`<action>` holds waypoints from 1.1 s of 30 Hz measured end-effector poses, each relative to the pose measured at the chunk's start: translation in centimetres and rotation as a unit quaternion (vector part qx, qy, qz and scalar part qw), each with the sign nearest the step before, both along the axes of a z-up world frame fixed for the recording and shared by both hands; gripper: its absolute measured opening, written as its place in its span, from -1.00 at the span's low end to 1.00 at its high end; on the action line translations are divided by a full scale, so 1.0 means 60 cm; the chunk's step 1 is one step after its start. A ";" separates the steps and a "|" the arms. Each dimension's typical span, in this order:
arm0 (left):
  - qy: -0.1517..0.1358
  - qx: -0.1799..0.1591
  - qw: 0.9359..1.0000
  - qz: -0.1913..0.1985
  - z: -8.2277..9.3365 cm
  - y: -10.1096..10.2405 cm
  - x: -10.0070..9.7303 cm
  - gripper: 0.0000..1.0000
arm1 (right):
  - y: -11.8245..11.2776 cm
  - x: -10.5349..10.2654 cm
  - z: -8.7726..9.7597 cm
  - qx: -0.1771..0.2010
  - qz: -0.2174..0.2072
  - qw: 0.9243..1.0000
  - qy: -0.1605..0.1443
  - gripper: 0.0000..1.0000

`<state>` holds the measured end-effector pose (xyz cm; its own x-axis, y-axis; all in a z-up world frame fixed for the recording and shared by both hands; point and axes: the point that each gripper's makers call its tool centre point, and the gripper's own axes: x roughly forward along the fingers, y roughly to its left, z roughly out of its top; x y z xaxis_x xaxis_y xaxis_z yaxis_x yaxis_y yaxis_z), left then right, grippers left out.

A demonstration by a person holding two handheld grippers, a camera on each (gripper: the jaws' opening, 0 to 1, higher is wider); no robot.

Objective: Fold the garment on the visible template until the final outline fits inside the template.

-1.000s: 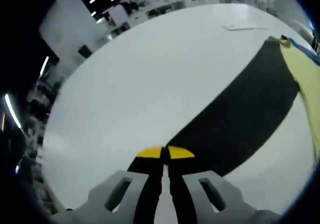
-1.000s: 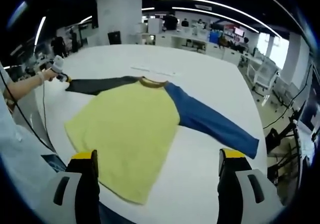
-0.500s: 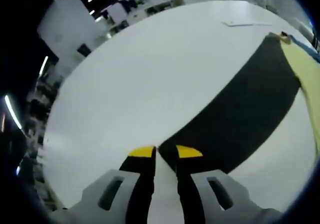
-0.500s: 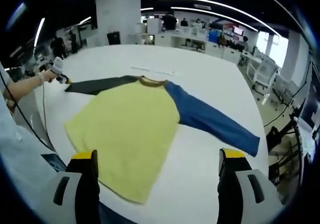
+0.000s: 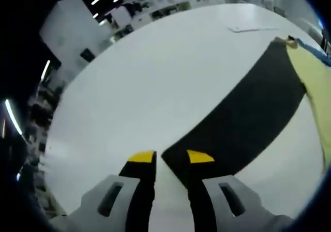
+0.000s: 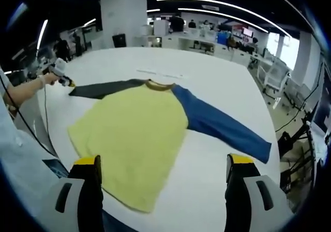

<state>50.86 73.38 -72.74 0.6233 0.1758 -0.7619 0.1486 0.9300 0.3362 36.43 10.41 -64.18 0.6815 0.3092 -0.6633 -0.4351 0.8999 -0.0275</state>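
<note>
A: How far along is the fold?

B: By my reading, barely begun; in the right gripper view the raglan shirt (image 6: pixel 135 139) lies flat and face-down or face-up, I cannot tell which, on the white table (image 6: pixel 222 82), with 0 folds made; both sleeves are stretched out to the sides, so all folding is left, and I cannot make out a template outline.

A: And the grippers?

B: The left gripper (image 5: pixel 171 157) has its jaws parted a little at the cuff of the dark grey sleeve (image 5: pixel 248 118), astride its tip, not pinching it as far as I can judge; the right gripper (image 6: pixel 163 162) is spread wide, just above the near hem, holding nothing.

A: Which way does the shirt point?

B: Collar (image 6: pixel 158 85) far, hem near; the body's long axis runs near to far; the sleeves form a cross axis, dark grey to the left, blue sleeve (image 6: pixel 222 130) to the right.
</note>
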 end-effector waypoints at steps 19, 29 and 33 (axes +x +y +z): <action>-0.013 -0.047 0.995 -0.082 0.053 -0.091 -0.008 -0.26 | -0.006 -0.001 -0.001 0.011 0.005 1.000 -0.008 1.00; -0.013 -0.071 0.990 -0.118 0.073 -0.139 -0.017 -0.11 | -0.008 -0.003 0.001 0.011 0.011 1.000 -0.010 1.00; -0.014 -0.074 0.989 -0.129 0.080 -0.150 -0.018 -0.08 | -0.009 -0.005 0.000 0.012 0.011 1.000 -0.010 1.00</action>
